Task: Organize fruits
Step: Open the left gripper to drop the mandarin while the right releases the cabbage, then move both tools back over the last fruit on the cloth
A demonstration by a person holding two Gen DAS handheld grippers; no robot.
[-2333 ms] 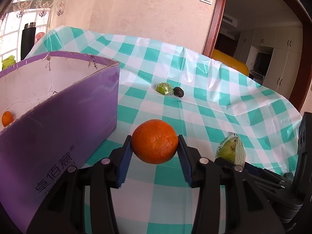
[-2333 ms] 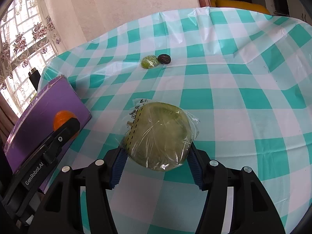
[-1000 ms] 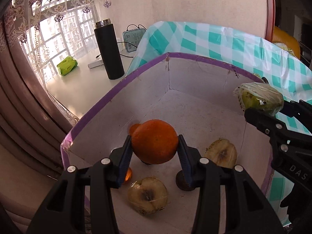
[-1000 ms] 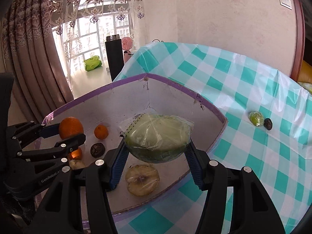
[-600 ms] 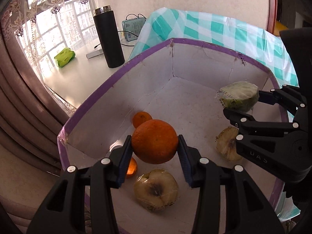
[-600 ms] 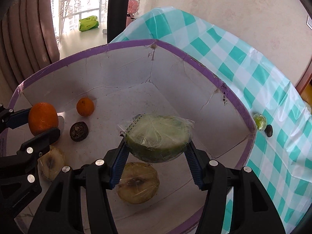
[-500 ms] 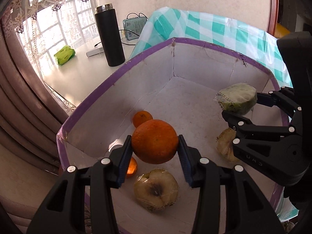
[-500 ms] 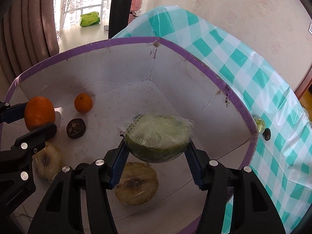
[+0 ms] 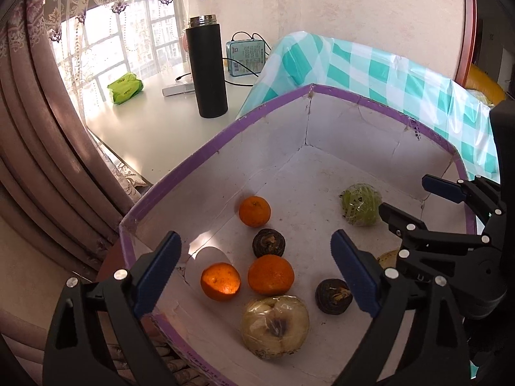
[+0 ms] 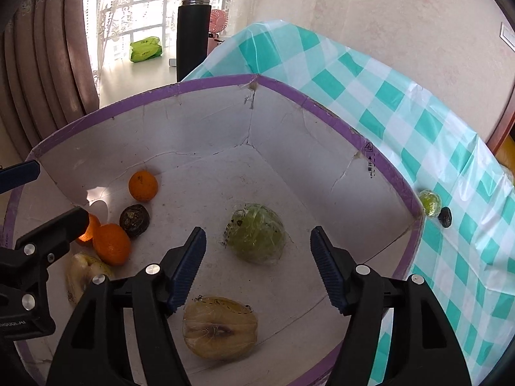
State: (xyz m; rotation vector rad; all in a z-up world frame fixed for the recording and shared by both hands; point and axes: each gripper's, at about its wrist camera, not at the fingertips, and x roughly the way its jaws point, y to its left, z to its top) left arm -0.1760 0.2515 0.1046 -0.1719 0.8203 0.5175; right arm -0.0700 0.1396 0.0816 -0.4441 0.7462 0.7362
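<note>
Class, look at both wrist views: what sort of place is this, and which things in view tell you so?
Most likely a room in a home: a table under a checked tablecloth, lace curtains at a sunny window, and a black flask on a side surface.

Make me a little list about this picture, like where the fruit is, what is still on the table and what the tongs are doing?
Box: purple-edged box, fruit on its floor
Oranges in box: three
Wrapped green fruit: in the box
Left tongs: opening, nothing between them
Right tongs: opening, nothing between them
Still on tablecloth: small green fruit beside a small dark fruit
</note>
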